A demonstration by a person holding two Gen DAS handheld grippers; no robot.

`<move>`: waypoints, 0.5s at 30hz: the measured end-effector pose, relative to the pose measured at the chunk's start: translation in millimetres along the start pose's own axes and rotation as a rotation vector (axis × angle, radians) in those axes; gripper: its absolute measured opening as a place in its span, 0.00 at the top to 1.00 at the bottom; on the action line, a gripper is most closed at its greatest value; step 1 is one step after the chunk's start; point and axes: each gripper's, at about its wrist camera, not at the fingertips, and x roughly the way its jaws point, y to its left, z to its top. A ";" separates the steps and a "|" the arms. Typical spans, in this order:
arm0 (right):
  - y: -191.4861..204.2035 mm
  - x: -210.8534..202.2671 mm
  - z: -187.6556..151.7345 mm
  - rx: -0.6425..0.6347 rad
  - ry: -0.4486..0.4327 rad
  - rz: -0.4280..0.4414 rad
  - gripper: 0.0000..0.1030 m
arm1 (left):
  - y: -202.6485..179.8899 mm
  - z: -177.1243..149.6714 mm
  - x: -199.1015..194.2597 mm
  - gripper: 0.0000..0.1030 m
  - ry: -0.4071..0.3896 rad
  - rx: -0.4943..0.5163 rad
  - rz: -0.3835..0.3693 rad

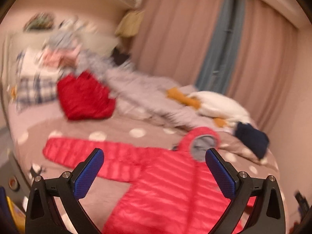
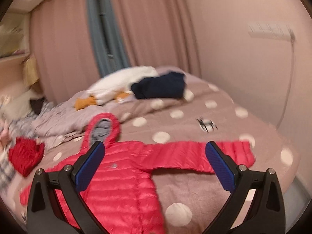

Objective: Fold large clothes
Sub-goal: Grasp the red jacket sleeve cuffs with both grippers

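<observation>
Hovering spread-open, left gripper [image 1: 155,172] and right gripper [image 2: 155,165] above the flat red puffer jacket [image 1: 165,185]; sleeves need pinching next, I'd guess.

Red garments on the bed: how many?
2. The hooded puffer jacket lies spread flat under both open grippers; a darker red bundle sits farther back, beside the blurred clothes pile, which may hide more.

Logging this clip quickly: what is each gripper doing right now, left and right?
Left gripper: open, holding nothing, above the red puffer jacket.
Right gripper: open, holding nothing, above the same jacket.
</observation>
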 end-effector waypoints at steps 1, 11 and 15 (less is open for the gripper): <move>-14.8 12.7 -0.9 0.048 0.015 -0.035 0.00 | 17.9 -2.0 19.0 0.00 0.045 -0.040 0.039; -174.1 69.2 -40.5 0.424 0.126 -0.523 0.01 | 182.8 -54.8 127.6 0.00 0.255 -0.420 0.207; -219.6 77.7 -72.0 0.693 0.149 -0.427 0.00 | 220.2 -73.3 144.7 0.00 0.325 -0.581 0.108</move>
